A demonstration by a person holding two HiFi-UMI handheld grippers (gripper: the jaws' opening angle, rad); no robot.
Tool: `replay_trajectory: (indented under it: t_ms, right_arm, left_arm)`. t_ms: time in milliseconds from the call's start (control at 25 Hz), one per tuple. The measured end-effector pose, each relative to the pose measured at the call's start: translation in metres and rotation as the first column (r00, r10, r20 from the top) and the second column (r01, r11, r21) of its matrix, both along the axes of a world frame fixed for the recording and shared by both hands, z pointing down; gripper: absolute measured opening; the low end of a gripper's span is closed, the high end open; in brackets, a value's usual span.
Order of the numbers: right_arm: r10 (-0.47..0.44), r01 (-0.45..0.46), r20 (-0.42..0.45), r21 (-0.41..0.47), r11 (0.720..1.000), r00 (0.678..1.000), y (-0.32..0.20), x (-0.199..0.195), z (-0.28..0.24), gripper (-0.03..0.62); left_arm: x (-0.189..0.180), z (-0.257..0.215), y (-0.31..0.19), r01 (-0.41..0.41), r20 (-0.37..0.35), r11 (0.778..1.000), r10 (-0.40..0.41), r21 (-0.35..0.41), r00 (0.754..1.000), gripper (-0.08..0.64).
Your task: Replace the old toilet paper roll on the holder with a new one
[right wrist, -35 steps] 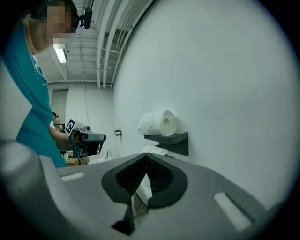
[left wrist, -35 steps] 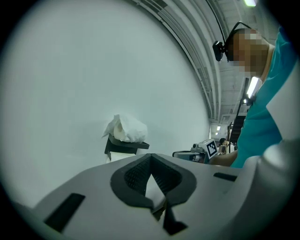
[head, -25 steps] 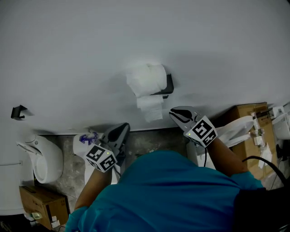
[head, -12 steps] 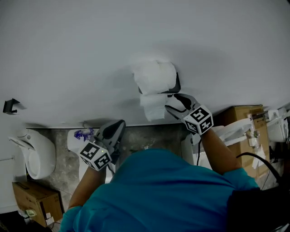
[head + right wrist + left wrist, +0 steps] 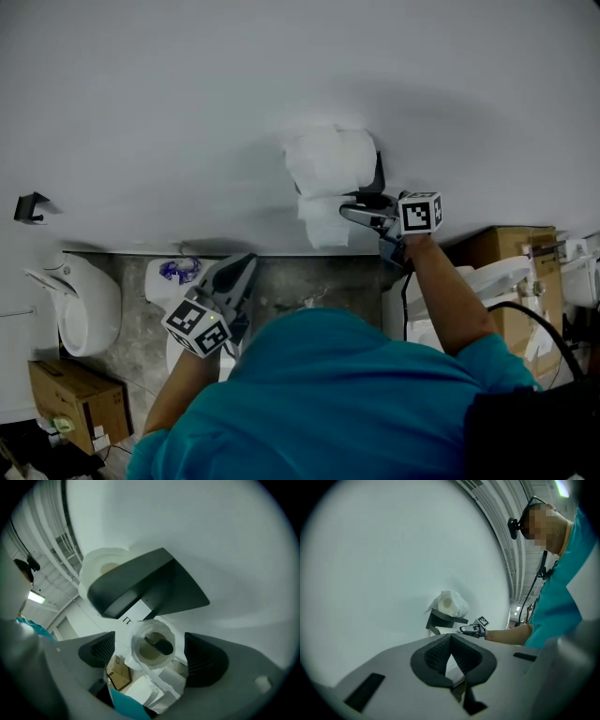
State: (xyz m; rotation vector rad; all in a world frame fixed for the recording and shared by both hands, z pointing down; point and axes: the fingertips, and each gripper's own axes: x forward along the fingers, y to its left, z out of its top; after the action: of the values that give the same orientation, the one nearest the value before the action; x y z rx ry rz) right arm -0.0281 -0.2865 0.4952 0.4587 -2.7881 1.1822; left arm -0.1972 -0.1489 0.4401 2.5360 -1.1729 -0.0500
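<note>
A dark holder (image 5: pixel 377 176) is fixed to the white wall, with a full white roll (image 5: pixel 330 159) resting on top of it. Below hangs the thin old roll (image 5: pixel 322 218) on its spindle, with a tail of paper. My right gripper (image 5: pixel 361 208) is level at that old roll. Its jaws have just been opening and now stand wide on either side of the old roll (image 5: pixel 152 644) without touching it. The left gripper (image 5: pixel 242 272) hangs lower left, shut and empty. In the left gripper view the shut left gripper (image 5: pixel 450 656) faces the holder (image 5: pixel 443 619) and the full roll (image 5: pixel 449 604).
A toilet (image 5: pixel 75 305) stands at the left with a cardboard box (image 5: pixel 80 412) near it. A black hook (image 5: pixel 33 206) sticks out of the wall. A white bin (image 5: pixel 173 281) sits below the left gripper. More boxes (image 5: pixel 511 246) and white things crowd the right.
The right gripper has moved up to the holder, rolled over, and opened from shut to wide around the old roll. The left gripper has shifted slightly and stays shut.
</note>
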Motion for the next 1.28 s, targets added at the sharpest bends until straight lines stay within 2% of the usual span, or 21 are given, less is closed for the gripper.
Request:
replay_trajectory:
  t_ms: [200,320,480,520,560,640,960,1280]
  right_arm:
    - [-0.069,0.075,0.063,-0.108,0.991,0.996,-0.002,-0.018,0.009,0.43]
    - [-0.116,0.123,0.077,-0.104,0.987,0.99,-0.002,-0.03,0.007,0.428]
    - [-0.108,0.123,0.111,-0.144,0.982,0.988,-0.004,-0.036,0.008,0.423]
    - [-0.106,0.124,0.121,-0.146,0.982,0.987,-0.005,-0.036,0.007,0.411]
    - [-0.102,0.119,0.124,-0.145,0.982,0.987,-0.007,-0.036,0.007,0.372]
    - [-0.088,0.105,0.117,-0.149,0.983,0.989,-0.008,-0.035,0.008,0.235]
    - [-0.103,0.118,0.12,-0.125,0.985,0.987,-0.002,-0.033,0.004,0.209]
    - [-0.044,0.049,0.049,-0.106,0.993,0.998,-0.005,-0.008,0.006,0.202]
  left_arm:
    - [-0.004,0.0,0.002,0.019,0.012,1.0,-0.019,-0.013,1.0,0.008]
    - [-0.005,0.001,0.002,0.026,0.017,0.999,-0.025,-0.021,1.0,0.008]
    - [-0.007,0.002,0.003,0.024,0.014,1.0,-0.023,-0.016,1.0,0.008]
    - [-0.007,0.002,0.003,0.025,0.015,1.0,-0.025,-0.018,1.0,0.008]
    - [-0.008,0.002,0.003,0.027,0.017,0.999,-0.027,-0.018,1.0,0.008]
    - [-0.01,0.002,0.003,0.029,0.019,0.999,-0.028,-0.016,0.999,0.008]
    - [-0.012,0.001,0.005,0.027,0.01,1.0,-0.027,-0.009,1.0,0.008]
    - [-0.008,-0.002,0.005,0.019,0.013,1.0,-0.019,-0.015,1.0,0.008]
